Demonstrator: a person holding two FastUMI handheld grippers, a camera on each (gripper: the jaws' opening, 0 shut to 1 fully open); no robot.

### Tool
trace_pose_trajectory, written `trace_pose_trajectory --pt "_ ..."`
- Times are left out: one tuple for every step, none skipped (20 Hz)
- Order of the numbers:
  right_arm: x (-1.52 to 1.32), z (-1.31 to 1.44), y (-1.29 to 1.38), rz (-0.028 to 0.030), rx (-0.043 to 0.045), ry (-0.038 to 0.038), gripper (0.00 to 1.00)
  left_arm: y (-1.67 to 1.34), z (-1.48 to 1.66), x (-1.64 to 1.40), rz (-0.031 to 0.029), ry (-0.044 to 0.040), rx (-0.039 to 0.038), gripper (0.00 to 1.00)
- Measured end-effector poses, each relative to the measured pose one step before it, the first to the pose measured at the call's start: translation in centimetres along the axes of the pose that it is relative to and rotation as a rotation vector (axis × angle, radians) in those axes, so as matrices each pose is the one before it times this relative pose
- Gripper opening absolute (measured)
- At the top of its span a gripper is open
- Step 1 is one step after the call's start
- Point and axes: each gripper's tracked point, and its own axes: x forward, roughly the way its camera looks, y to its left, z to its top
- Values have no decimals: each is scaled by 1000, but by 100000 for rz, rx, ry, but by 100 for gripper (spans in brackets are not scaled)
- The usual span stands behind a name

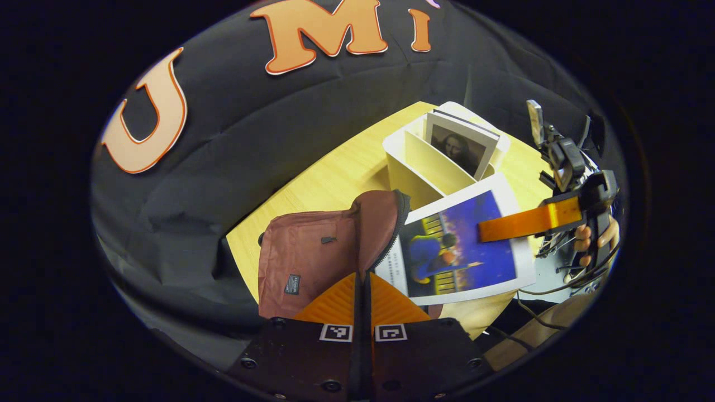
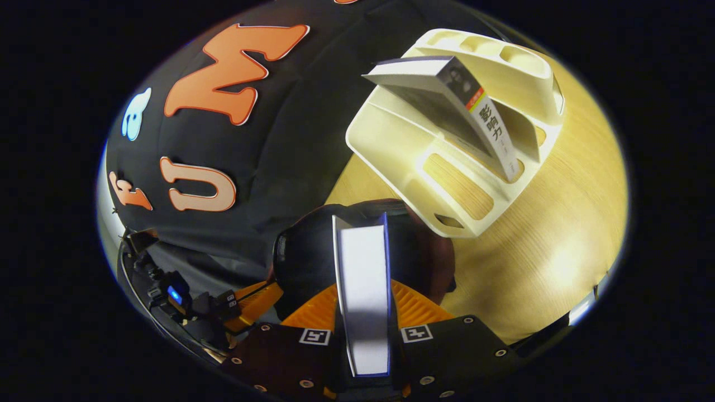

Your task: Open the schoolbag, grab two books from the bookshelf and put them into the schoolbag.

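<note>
One book [image 2: 363,290] is clamped between the right gripper [image 2: 364,312] fingers, edge-on in the right gripper view; in the left gripper view it's the blue-cover one [image 1: 463,245], flat side up, hanging over the mouth of the schoolbag [image 1: 313,257]. Second book [image 1: 461,145], portrait cover, stands leaning in the white bookshelf [image 1: 413,162] on the desk [image 1: 329,178], just behind the bag.

Left gripper [image 1: 362,296] fingers are pressed together at the zipper edge of the bag; looks like they pinch the flap to hold it open, but I can't confirm fabric between them.

Doing this step well, my read:
- keep the flap pulled back and up so the opening stays wide
- tilt the book so a short edge leads in, not the flat face
- clear the zipper teeth [image 1: 391,234] before letting go
- don't release until the lower edge is inside the bag

Writing: the shelf book's spine [image 2: 491,131] carries vertical Chinese characters, roughly 影响力. Small tag [image 1: 292,283] on the bag lining, too small to read. Print on the blue cover is also too small.
</note>
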Motion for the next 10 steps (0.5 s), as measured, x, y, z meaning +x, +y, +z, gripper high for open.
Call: trace_pose_trajectory --pt "766 -174 611 355 121 -213 31 -79 123 -359 66 -199 89 1" --pt "879 -136 681 873 221 -130 31 -23 -153 -1 -19 -144 -260 1" --pt "764 -218 426 -731 272 -365 31 12 19 -122 -2 -651 -464 1" --pt "823 -261 204 -1115 -490 -64 31 159 148 -27 311 -470 -295 1" --pt "708 -466 87 -1228 -145 -123 31 53 98 69 211 -332 2 1" --pt "798 -531 212 -1303 167 65 31 -55 -126 -56 -141 -126 -17 1" --pt "782 -344 257 -1398 260 -8 31 -176 35 -17 -458 -133 21 1" --pt "789 -435 -24 -2360 77 189 31 -116 -119 1 -413 -206 440 1" --pt "587 -748 9 -3586 -429 1214 31 -227 3 -41 -586 -222 417 1" --pt "591 -490 136 -2260 -522 122 31 -339 -36 -30 -426 -164 684 1"
